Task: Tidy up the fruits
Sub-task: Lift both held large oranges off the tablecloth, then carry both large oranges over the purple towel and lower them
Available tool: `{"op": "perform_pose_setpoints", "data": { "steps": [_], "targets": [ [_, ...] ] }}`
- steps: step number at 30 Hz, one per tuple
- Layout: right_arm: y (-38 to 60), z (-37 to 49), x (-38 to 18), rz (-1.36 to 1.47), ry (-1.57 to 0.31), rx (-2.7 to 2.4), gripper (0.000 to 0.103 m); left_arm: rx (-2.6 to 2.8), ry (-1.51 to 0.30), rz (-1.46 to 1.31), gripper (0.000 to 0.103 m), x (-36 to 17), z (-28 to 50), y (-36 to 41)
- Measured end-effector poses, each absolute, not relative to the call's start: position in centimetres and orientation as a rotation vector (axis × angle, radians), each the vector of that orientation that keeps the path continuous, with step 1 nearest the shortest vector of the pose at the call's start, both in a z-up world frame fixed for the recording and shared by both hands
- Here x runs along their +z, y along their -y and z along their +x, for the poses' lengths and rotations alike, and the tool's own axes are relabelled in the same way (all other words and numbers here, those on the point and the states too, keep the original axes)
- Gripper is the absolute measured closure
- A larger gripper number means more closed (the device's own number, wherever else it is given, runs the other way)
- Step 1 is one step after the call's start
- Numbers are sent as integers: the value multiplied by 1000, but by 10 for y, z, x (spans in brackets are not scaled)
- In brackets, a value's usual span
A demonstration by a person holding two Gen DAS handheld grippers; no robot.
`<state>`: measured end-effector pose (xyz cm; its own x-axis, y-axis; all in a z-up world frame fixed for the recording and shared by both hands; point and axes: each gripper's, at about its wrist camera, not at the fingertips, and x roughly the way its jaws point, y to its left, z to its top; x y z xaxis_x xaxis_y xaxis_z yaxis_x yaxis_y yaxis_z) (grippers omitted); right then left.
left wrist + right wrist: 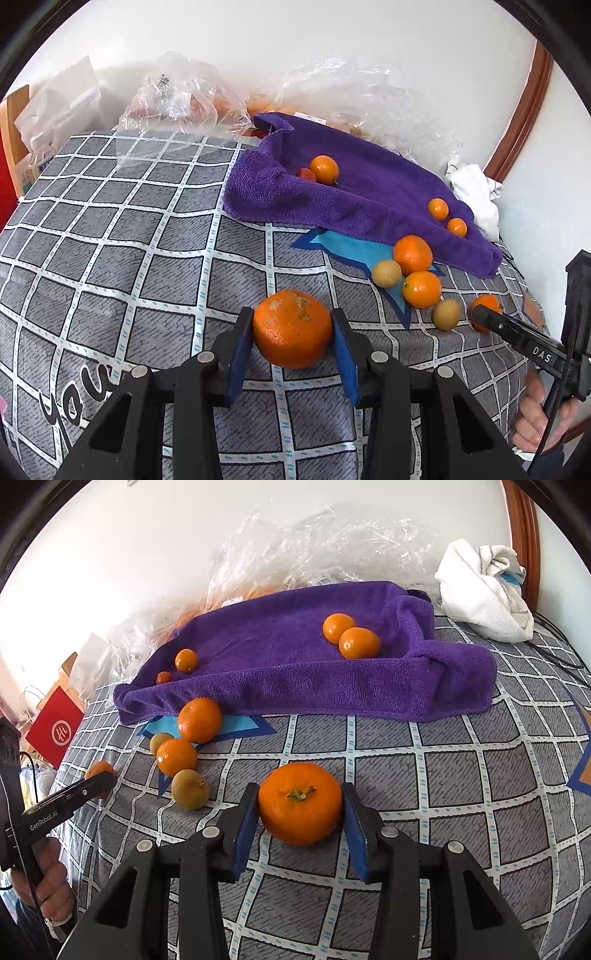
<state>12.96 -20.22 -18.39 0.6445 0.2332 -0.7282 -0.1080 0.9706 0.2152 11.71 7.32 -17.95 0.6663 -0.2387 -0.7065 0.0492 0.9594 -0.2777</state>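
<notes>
Orange mandarins sit pinched in both our left gripper (293,334) and right gripper (300,805). Next we judge both go to the purple towel (280,653).

checked cloth (110,229) | clear plastic bags (314,546) | white rag (484,590) | red bag (55,727)

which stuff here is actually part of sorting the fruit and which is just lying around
Part of the job:
left gripper holding a mandarin
right gripper holding a mandarin
loose fruits
purple towel

Lying about:
white cloth
plastic bags
red bag
</notes>
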Motion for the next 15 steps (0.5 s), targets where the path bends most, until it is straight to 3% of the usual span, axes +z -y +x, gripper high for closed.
{"op": "perform_pose_setpoints", "data": {
  "steps": [15],
  "targets": [
    [192,121,-179,68,-823,187,60,-166,-808,-319,64,-180,114,-84]
  ]
}}
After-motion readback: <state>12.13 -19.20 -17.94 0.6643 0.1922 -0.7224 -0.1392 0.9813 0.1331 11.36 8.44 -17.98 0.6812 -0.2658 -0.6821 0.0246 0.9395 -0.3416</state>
